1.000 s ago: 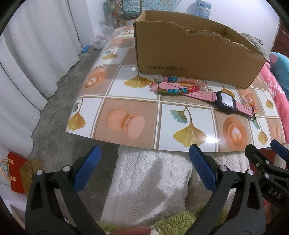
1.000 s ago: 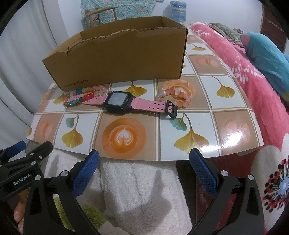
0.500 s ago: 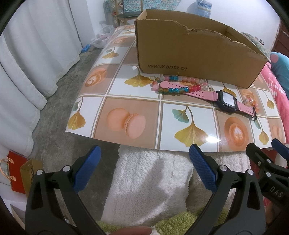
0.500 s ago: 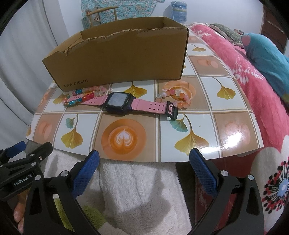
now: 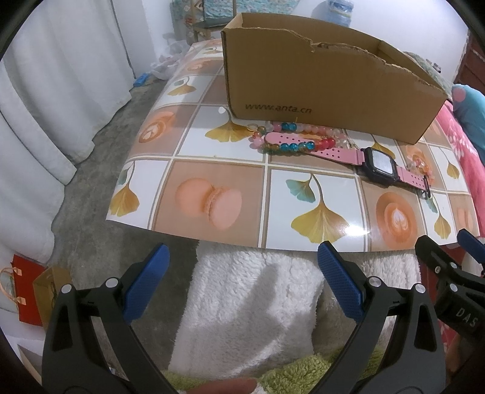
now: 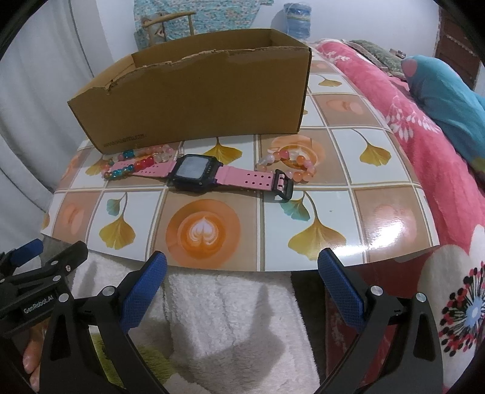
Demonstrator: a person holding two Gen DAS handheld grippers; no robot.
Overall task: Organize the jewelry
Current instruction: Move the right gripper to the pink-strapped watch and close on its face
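1. Broadly, a glossy board (image 6: 379, 209) printed with squares of ginkgo leaves, macarons and latte cups is seen as the work surface; its near edge overhangs a white fluffy fabric (image 5: 257, 306).
2. An open cardboard box (image 5: 318, 91) with a torn front rim is set on the far half of the board, web-address lettering printed low on its front wall.
3. A pink-strapped watch (image 6: 200, 171) with a dark square face is laid flat just in front of the box.
4. One strap end is overlapped by a multicoloured bead bracelet (image 5: 291, 141), which lies touching or nearly touching the box's front wall.
5. A second bracelet of orange and pale beads (image 6: 291, 162) is found beside the buckle end of the watch.
6. The left gripper (image 5: 242, 282) is held short of the board's near edge, jaws spread wide with nothing between the blue pads.
7. The right gripper (image 6: 242, 282) is likewise kept wide open and empty, level with the board's edge.
8. White curtains (image 5: 45, 106) and a grey floor are seen on the left, a pink floral blanket (image 6: 424, 136) on the right, and a large water bottle (image 6: 298, 22) at the back wall.
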